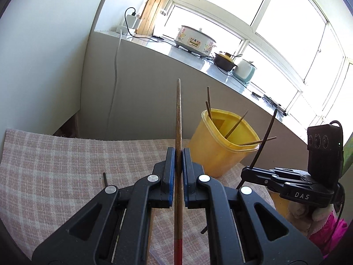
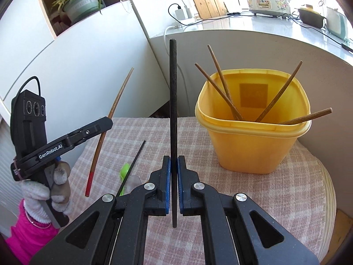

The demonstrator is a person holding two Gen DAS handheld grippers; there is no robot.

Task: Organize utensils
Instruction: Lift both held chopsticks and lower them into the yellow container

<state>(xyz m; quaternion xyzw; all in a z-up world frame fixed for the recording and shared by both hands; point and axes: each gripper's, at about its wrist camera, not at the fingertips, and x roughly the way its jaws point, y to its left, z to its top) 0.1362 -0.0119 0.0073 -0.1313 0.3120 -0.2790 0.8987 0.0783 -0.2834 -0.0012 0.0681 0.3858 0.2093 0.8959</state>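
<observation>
A yellow plastic tub (image 1: pixel 220 148) (image 2: pixel 253 130) stands on the checked cloth and holds several brown chopsticks (image 2: pixel 222 86). My left gripper (image 1: pixel 178 154) is shut on a brown chopstick with a red end (image 1: pixel 178 121), held upright left of the tub; it also shows in the right wrist view (image 2: pixel 110 121). My right gripper (image 2: pixel 173 165) is shut on a black chopstick (image 2: pixel 172 101), upright, left of the tub; in the left wrist view it (image 1: pixel 263 141) stands beside the tub. Another black chopstick (image 2: pixel 133 165) (image 1: pixel 105 178) lies on the cloth.
The checked cloth (image 2: pixel 242 190) covers a small round-edged table. A green object (image 2: pixel 124 171) lies on the cloth by the loose chopstick. A grey ledge (image 1: pixel 176 55) behind carries a cooker (image 1: pixel 195 40), pots and cables. A white cabinet (image 2: pixel 77 66) stands left.
</observation>
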